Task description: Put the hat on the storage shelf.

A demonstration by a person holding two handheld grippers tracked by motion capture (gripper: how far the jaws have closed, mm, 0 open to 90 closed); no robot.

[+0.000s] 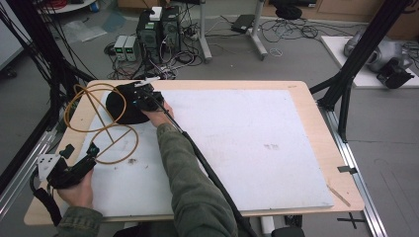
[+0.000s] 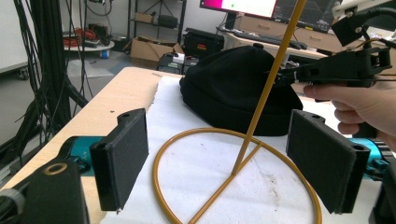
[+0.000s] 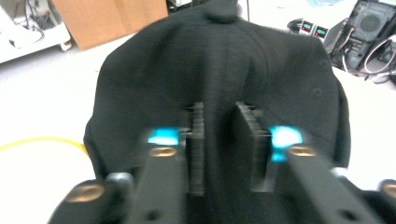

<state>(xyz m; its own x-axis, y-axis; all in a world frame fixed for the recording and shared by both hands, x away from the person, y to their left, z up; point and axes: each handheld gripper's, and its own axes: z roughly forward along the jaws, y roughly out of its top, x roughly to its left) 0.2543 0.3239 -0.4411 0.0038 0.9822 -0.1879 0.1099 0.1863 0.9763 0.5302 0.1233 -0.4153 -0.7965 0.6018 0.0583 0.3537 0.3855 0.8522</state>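
right gripper (image 3: 219,149) has its jaws pinched on a fold of the black beanie (image 3: 219,70), whose crown extends straight ahead of them, while left gripper (image 2: 224,163) stands open astride the yellow wire stand (image 2: 247,140), beanie just beyond its jaws.

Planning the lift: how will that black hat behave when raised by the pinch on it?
The black hat is knit fabric, so probably floppy: it will likely sag around the right tool, whose jaws pinch a fold. It looks light. It shouldn't slip easily, since soft cloth bunches between the pads.
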